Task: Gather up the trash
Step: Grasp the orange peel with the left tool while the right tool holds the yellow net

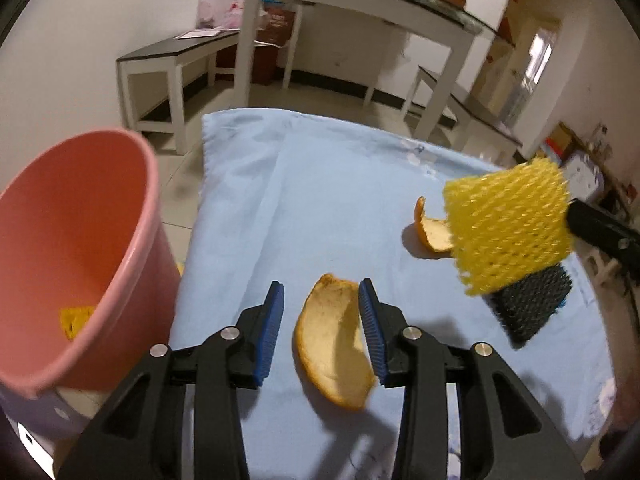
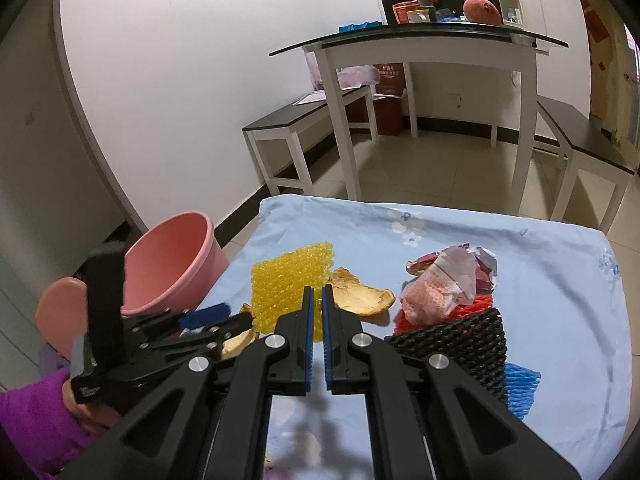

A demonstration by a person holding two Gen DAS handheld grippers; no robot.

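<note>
nearby, black foam net (image 2: 460, 340) and crumpled wrapper (image 2: 444, 284) crowd orange peel (image 2: 360, 296).

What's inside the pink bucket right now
In the pink bucket, one yellow foam piece lies at the bottom. The near rim hides the rest of the floor, so anything else there cannot be seen.

The far half of the blue cloth (image 1: 320, 184) lies bare; the bucket (image 1: 76, 240) mouth stands open, just beside the cloth's left edge; yellow net (image 2: 288, 284), peels (image 2: 360, 296), wrapper (image 2: 448, 280) and black net (image 2: 460, 340) crowd the near middle; bare cloth runs along the right.
</note>
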